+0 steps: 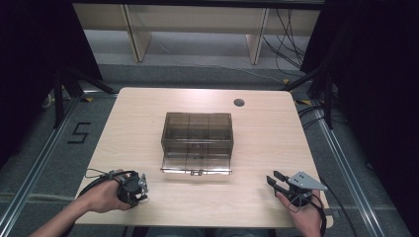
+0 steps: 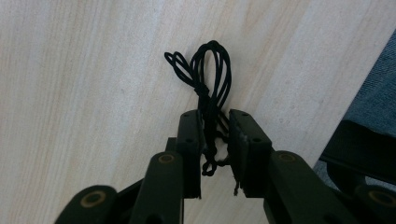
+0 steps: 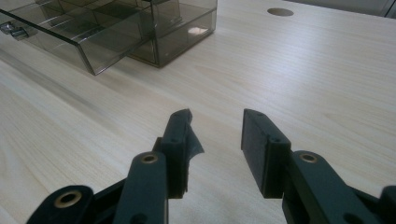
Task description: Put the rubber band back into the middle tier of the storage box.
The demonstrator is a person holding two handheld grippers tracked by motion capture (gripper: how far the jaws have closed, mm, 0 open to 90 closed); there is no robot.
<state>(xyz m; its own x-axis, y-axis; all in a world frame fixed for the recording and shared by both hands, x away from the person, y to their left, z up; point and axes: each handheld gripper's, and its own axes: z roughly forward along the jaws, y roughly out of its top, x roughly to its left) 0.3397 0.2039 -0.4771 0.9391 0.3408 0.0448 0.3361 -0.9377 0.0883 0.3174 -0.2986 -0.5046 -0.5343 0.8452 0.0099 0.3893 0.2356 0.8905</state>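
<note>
A bundle of thin black cord [image 2: 211, 74], knotted into loops, lies on the pale wooden table [image 1: 148, 113] near its front left corner. My left gripper [image 2: 215, 115] points down at it with the cord's lower strands between the jaws. The jaws stand narrowly apart, and table shows through the gap beside the cord. In the high view the left gripper [image 1: 134, 190] sits under a hand. My right gripper [image 3: 217, 114] rests low over the table at the front right [image 1: 274, 180], open, with nothing between its jaws. A smoky clear drawer box [image 1: 197, 131] stands mid-table.
The box's bottom drawer [image 1: 196, 169] is pulled out toward me, and its compartments show in the right gripper view [image 3: 93, 28]. A round cable hole [image 1: 239, 102] sits at the table's back right. The table edge and grey floor [image 2: 373, 107] lie close to the left gripper.
</note>
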